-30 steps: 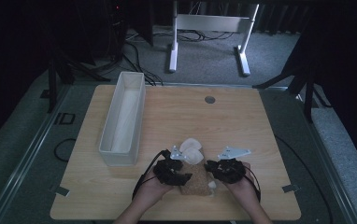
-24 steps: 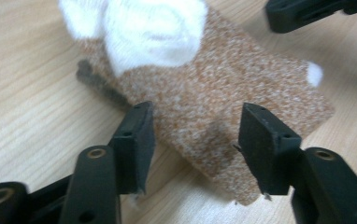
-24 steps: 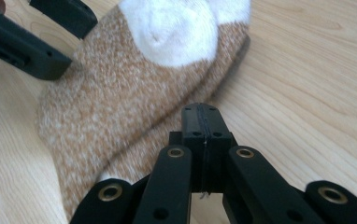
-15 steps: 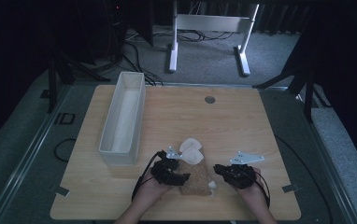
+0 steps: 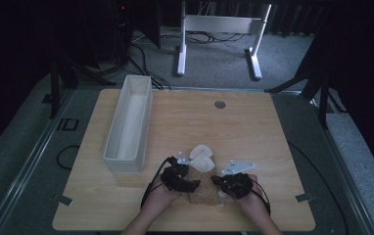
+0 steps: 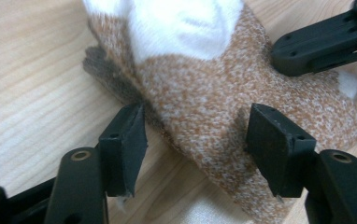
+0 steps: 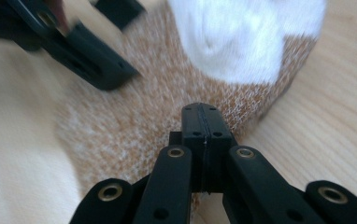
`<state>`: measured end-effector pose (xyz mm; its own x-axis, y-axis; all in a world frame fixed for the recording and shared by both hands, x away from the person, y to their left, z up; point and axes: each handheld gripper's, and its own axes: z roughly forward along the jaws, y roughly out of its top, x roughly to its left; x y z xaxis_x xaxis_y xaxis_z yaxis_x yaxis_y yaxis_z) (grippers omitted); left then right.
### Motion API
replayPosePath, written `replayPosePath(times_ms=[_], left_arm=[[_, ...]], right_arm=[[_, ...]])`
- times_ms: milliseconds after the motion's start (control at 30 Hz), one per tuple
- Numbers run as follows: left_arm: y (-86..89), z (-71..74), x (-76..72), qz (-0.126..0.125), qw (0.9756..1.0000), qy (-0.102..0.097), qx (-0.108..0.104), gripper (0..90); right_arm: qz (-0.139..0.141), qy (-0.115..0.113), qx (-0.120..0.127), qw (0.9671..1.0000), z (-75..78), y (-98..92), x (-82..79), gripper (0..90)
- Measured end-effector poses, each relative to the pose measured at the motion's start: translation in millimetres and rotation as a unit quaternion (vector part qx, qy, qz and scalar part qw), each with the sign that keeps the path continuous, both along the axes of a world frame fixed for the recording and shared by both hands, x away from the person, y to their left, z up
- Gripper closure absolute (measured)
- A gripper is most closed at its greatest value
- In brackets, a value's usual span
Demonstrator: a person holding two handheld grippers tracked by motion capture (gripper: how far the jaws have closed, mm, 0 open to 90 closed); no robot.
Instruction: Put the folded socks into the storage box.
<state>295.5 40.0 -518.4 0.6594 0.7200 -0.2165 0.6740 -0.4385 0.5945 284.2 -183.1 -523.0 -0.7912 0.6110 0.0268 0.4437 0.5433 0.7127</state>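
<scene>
A brown speckled sock (image 5: pixel 205 190) with white toes (image 5: pixel 202 159) lies flat near the table's front edge. My left gripper (image 5: pixel 190 185) is at its left side. In the left gripper view its jaws (image 6: pixel 193 135) stand open astride the sock (image 6: pixel 200 93), and they have just been opening. My right gripper (image 5: pixel 220 182) rests at the sock's right edge. Seen from its own camera, the right gripper (image 7: pixel 204 116) is shut with the pads flush and low over the brown fabric (image 7: pixel 134 126), and I see no cloth between them.
A long white bin (image 5: pixel 131 122) stands along the table's left side. Near the far edge lies a small grey disc (image 5: pixel 220 104). A white stand (image 5: pixel 219 24) and cables occupy the floor behind the table. The person's hands come in over the near edge.
The right gripper has shifted slightly, first right and then back toward the sock and the near edge. The left hand has stayed in place at the sock.
</scene>
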Motion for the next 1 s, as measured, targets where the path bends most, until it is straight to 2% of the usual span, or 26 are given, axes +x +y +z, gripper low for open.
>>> replayPosePath(times_ms=[67, 233, 400, 500, 533, 667, 833, 900, 933, 1000], left_arm=[[0.2, -2.9, 4.0, 0.005, 0.9999, 0.012, -0.002, 33.3], [0.4, -10.0, 12.1, 0.009, 0.9995, 0.029, -0.007, 24.9], [-2.0, -14.9, 17.7, 0.001, 0.9989, 0.044, -0.017, 24.5], [-3.1, -20.6, 22.9, 0.005, 0.9976, 0.063, -0.028, 21.8], [-3.4, -21.7, 23.9, 0.002, 0.9979, 0.057, -0.031, 19.3], [-8.6, -21.3, 26.2, -0.010, 0.9984, 0.051, -0.021, 19.3], [-14.2, -19.2, 32.1, -0.027, 0.9976, 0.062, -0.015, 25.1], [-14.7, -19.0, 33.3, -0.031, 0.9972, 0.066, -0.018, 30.3], [-15.2, -19.3, 35.9, -0.036, 0.9959, 0.077, -0.029, 30.3], [-15.9, -19.4, 37.8, -0.042, 0.9943, 0.090, -0.038, 41.8]], right_arm=[[0.000, 0.006, 0.005, 1.0000, -2.9, -1.6, 2.2, 90.0], [0.005, -0.001, -0.006, 1.0000, -5.7, -1.6, 2.9, 90.0], [0.006, -0.001, -0.008, 1.0000, -7.5, -2.2, 2.5, 90.0], [0.006, 0.000, -0.008, 0.9999, -8.4, -2.5, 2.4, 90.0], [0.006, 0.000, -0.008, 0.9999, -8.8, -2.5, 2.5, 90.0], [0.007, 0.001, -0.008, 0.9999, -9.5, -2.4, 2.2, 90.0], [0.008, 0.003, -0.010, 0.9999, -10.0, -1.4, 2.7, 90.0], [0.006, 0.003, -0.010, 0.9999, -9.8, -1.0, 2.8, 90.0], [0.006, 0.003, -0.010, 0.9999, -10.1, -1.1, 2.8, 90.0], [0.004, 0.007, -0.005, 0.9999, -10.7, -2.4, 3.6, 90.0]])
